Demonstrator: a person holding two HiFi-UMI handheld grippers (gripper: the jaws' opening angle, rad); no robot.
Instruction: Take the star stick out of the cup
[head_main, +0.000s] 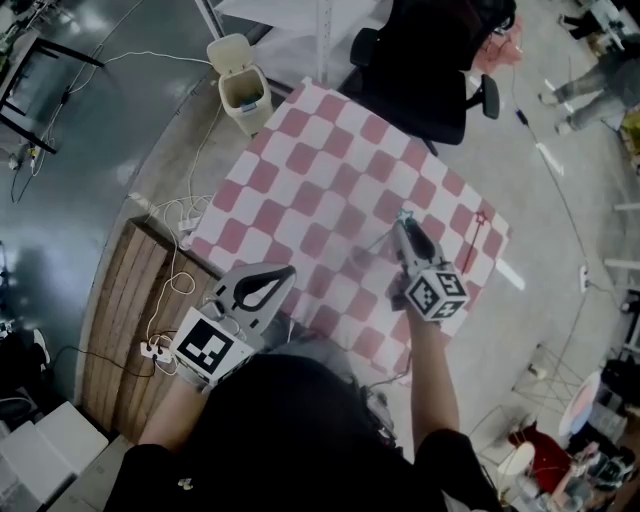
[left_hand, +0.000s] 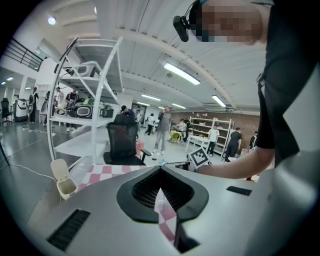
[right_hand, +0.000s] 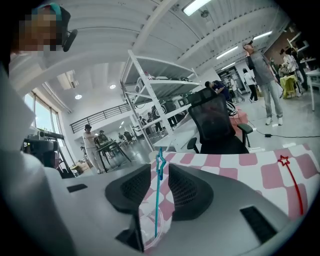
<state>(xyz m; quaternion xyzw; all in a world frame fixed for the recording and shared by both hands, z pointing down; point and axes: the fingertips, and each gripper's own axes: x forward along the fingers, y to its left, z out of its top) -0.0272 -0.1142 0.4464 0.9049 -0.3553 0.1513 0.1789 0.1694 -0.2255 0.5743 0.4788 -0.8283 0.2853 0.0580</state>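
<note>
A teal star stick (right_hand: 157, 200) stands upright in a clear cup (right_hand: 149, 231), seen low between the jaws in the right gripper view. My right gripper (right_hand: 160, 168) is open around the stick; its pads stand apart from it on both sides. In the head view the right gripper (head_main: 402, 224) points over the checkered tablecloth (head_main: 330, 170), with the teal star (head_main: 405, 213) at its tips. A red star stick (head_main: 480, 228) lies flat on the cloth to the right, apart from the cup. My left gripper (head_main: 288, 271) is shut and empty near the table's front left edge.
A black office chair (head_main: 425, 75) stands behind the table. A beige bin (head_main: 243, 88) sits at the far left corner. A wooden bench (head_main: 125, 320) with a power strip (head_main: 152, 350) and cables lies to the left. People stand in the background.
</note>
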